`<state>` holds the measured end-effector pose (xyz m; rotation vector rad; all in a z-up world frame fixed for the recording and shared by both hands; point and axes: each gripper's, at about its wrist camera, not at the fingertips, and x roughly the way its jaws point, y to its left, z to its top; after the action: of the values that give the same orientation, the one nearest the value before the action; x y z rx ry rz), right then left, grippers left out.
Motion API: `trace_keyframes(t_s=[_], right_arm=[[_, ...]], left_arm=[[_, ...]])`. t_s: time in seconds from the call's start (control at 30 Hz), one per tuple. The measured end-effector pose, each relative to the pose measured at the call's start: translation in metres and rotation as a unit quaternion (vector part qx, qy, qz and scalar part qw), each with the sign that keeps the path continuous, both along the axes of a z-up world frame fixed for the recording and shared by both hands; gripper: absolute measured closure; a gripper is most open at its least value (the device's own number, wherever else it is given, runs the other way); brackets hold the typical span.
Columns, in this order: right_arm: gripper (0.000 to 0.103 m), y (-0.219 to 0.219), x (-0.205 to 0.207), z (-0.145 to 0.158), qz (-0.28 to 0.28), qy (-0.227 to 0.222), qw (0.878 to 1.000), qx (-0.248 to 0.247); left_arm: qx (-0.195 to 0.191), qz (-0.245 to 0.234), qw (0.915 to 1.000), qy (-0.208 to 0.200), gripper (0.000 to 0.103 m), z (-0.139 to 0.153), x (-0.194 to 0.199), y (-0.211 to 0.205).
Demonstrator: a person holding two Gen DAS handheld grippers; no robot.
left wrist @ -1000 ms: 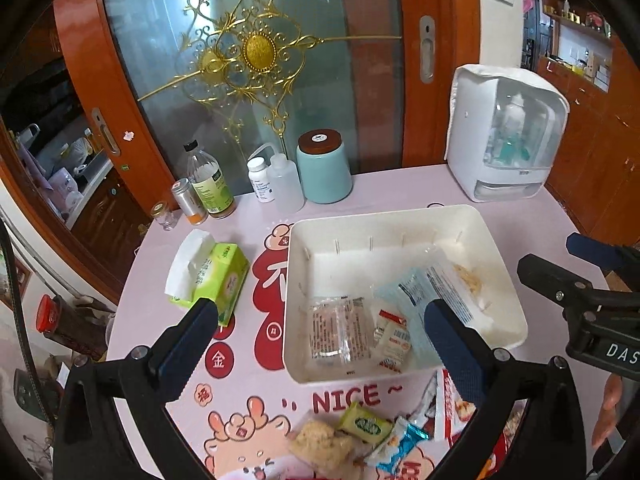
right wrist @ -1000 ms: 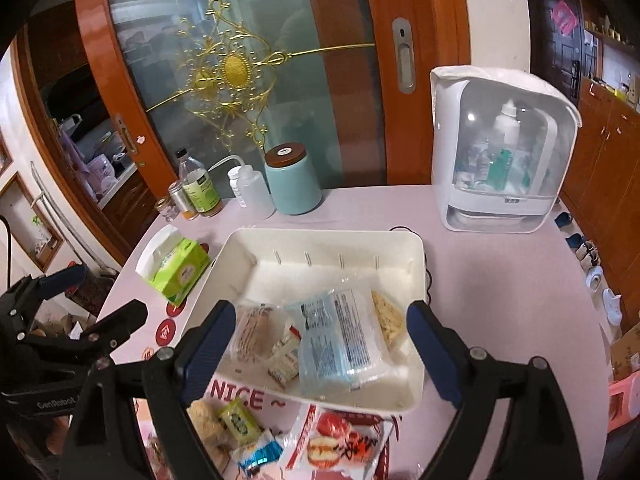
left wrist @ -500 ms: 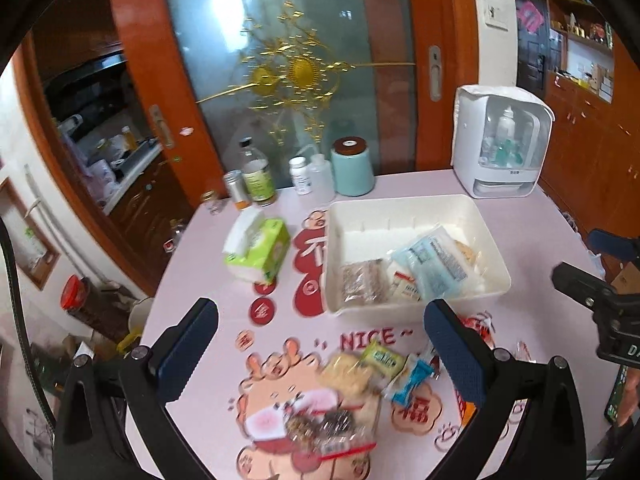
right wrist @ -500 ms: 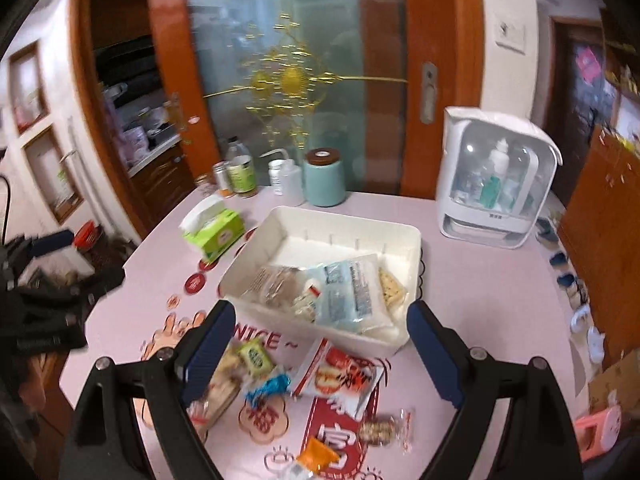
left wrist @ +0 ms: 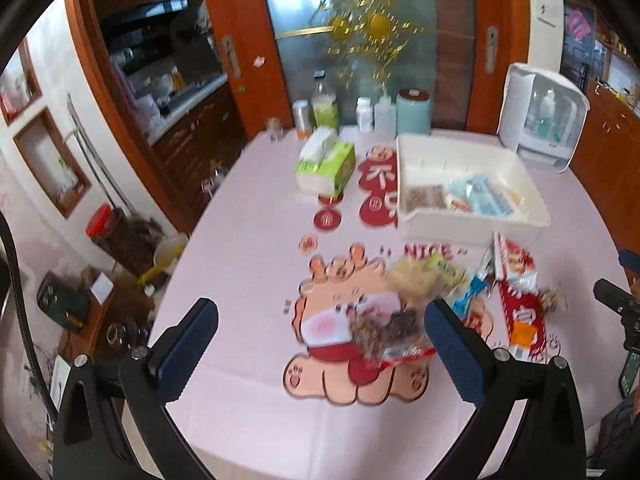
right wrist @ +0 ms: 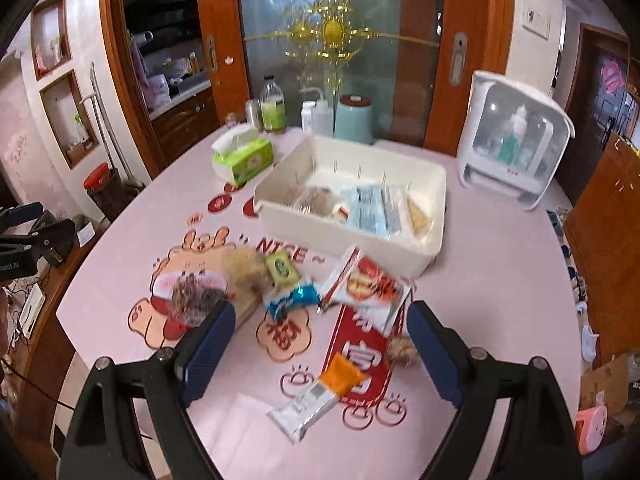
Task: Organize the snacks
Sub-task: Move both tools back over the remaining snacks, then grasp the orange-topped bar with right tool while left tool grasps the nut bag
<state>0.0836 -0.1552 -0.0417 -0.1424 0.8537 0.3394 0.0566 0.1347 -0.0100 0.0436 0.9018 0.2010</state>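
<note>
A white bin (left wrist: 472, 224) (right wrist: 436, 196) on the pink table holds several snack packets, among them a blue one (right wrist: 372, 208). Loose snacks lie in front of it: a red-and-white pack (right wrist: 362, 280), a green packet (right wrist: 282, 266), a blue packet (right wrist: 292, 298), a clear bag of dark snacks (left wrist: 390, 330) (right wrist: 196, 298) and an orange-tipped white bar (right wrist: 320, 394). My left gripper (left wrist: 320, 344) is open and empty above the table's near left. My right gripper (right wrist: 320, 344) is open and empty above the loose snacks.
A green tissue box (left wrist: 326, 162) (right wrist: 242, 156) stands left of the bin. Bottles, a can and a teal canister (right wrist: 352, 118) line the table's back edge. A white sterilizer cabinet (right wrist: 514, 148) stands at the back right. Floor clutter lies past the table's left edge.
Both grippers have pulled back and up from the bin. The loose snacks in front of it and more of the table have come into view. Both stay open.
</note>
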Motion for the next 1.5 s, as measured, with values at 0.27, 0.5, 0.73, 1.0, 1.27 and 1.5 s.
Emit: trace_keyframes(t_s=[0.27,0.5,0.73,1.0,1.27,1.5], right_arm=[[0.015,0.006,-0.006,-0.033,-0.055,0.027,0.998,-0.016],[0.015,0.017,-0.003,-0.072,-0.103,0.089,0.991,-0.013],[0.015,0.020,0.001,-0.114,-0.147,0.145,0.978,-0.019],[0.021,0.019,0.005,-0.143,-0.182,0.189,0.965,-0.024],[0.026,0.018,0.008,-0.171,-0.198,0.222,0.954,-0.026],[0.038,0.013,0.013,-0.192,-0.211,0.249,0.945,-0.022]], left_arm=[[-0.040,-0.017,0.9980,0.045,0.001,-0.045,0.007,0.032],[-0.066,-0.053,0.9932,0.079,0.001,-0.081,0.034,0.043],[-0.087,-0.091,0.9834,0.131,0.003,-0.133,0.062,0.039],[-0.122,-0.088,0.9682,0.200,0.018,-0.195,0.096,0.042],[-0.179,-0.070,0.9510,0.242,0.022,-0.232,0.117,0.044],[-0.170,-0.080,0.9515,0.244,0.029,-0.242,0.125,0.017]])
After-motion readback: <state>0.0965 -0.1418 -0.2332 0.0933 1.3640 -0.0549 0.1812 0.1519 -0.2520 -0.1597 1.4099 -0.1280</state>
